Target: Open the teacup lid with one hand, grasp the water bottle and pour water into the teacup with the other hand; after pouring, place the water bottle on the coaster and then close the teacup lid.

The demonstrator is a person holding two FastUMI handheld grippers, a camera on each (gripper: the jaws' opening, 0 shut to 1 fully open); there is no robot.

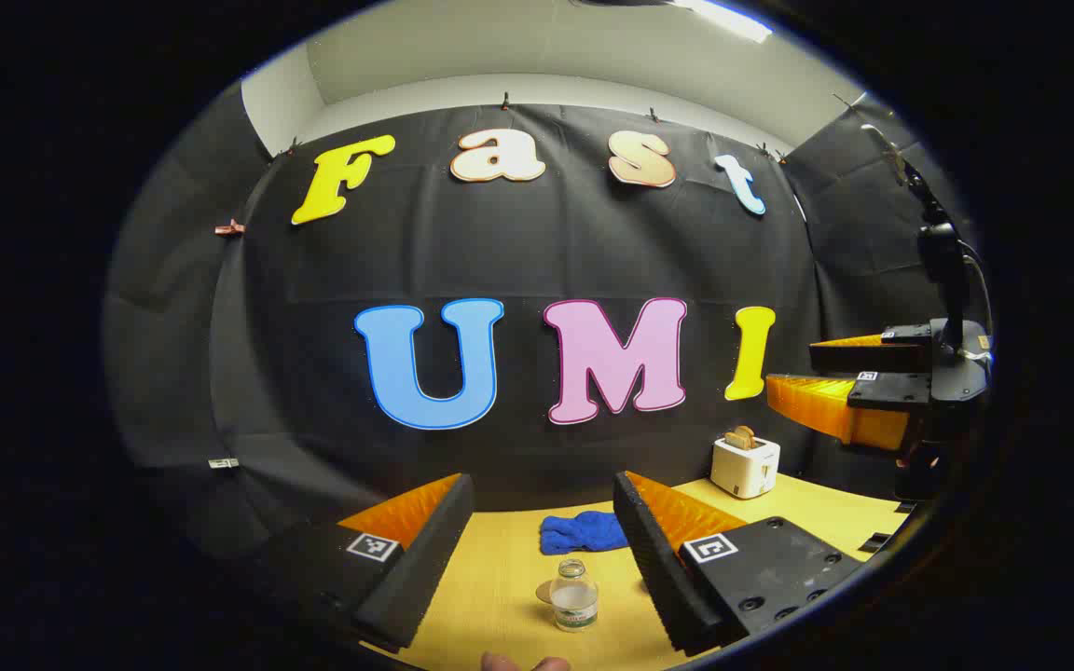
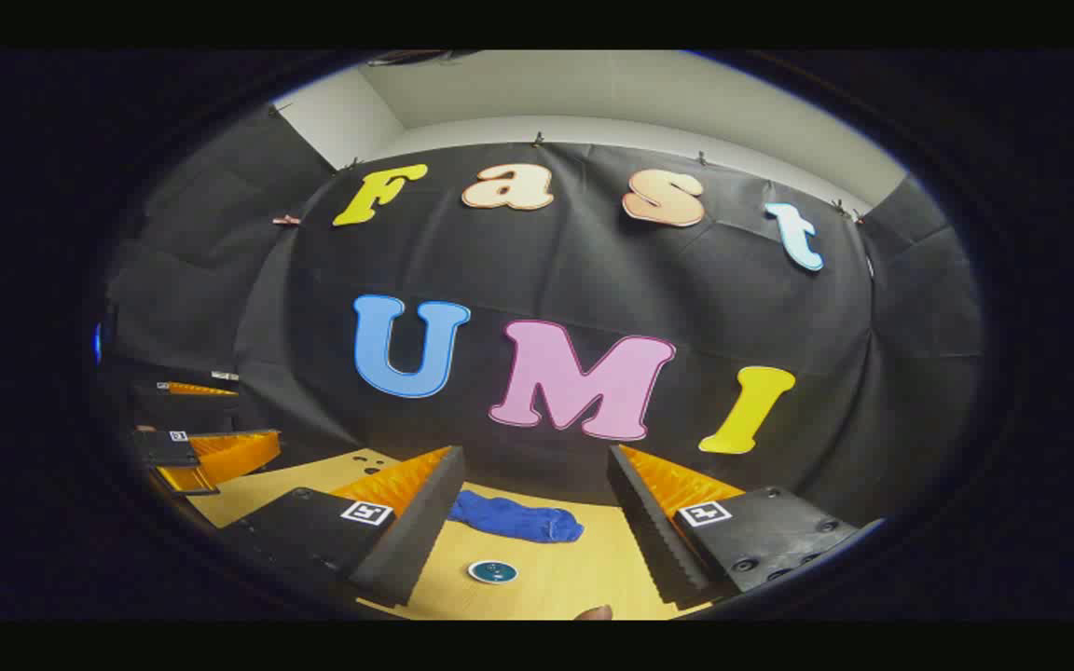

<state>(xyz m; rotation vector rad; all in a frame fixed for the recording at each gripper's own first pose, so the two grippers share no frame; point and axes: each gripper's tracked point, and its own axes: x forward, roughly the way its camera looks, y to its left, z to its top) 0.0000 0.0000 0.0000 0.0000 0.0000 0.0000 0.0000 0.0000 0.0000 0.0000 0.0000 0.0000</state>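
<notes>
A small clear water bottle point(image 1: 574, 596) stands upright on the yellow table point(image 1: 490, 596), low between the fingers of my left gripper point(image 1: 542, 486), which is open and well short of it. A small tan disc point(image 1: 544, 590) lies just behind the bottle. My right gripper point(image 2: 535, 461) is open too, and a round dark coaster point(image 2: 492, 571) lies on the table below its gap. Each gripper appears in the other's view, held in the air with its fingers apart: the right gripper point(image 1: 791, 368) at the right edge, the left gripper point(image 2: 255, 416) at the left edge.
A blue cloth point(image 1: 584, 531) point(image 2: 514, 517) lies crumpled at the table's back by the black wall. A white toaster point(image 1: 745, 464) with bread in it stands at the back right. A pale rounded shape point(image 1: 523, 664) pokes in at the bottom edge; I cannot tell what it is.
</notes>
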